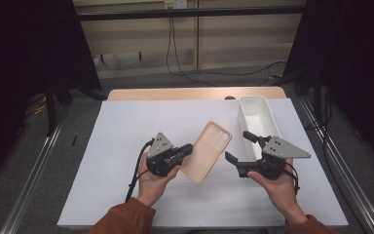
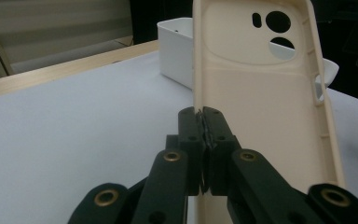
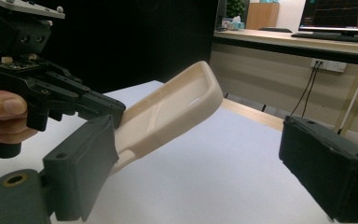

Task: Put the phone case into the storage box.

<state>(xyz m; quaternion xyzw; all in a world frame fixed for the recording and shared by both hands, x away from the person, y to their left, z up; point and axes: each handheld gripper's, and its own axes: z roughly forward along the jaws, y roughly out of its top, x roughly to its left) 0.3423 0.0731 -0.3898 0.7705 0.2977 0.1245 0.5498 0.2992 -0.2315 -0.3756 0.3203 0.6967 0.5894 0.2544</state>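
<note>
A cream phone case [image 1: 207,151] is held tilted above the white sheet, its inner side and camera holes facing the left gripper view [image 2: 261,107]. My left gripper [image 1: 187,148] is shut on the case's long edge, the pads pinching its rim [image 2: 204,121]. To the right of the case, my right gripper [image 1: 238,146] stands open with nothing between its jaws. In the right gripper view the case [image 3: 168,112] and the left gripper [image 3: 98,105] lie ahead, beyond the wide jaws [image 3: 200,154].
A long white bin [image 1: 268,114] stands at the back right, just behind the right gripper; it also appears behind the case [image 2: 175,51]. A white sheet [image 1: 126,136] covers the wooden table [image 1: 175,93]. Cables hang at the back wall.
</note>
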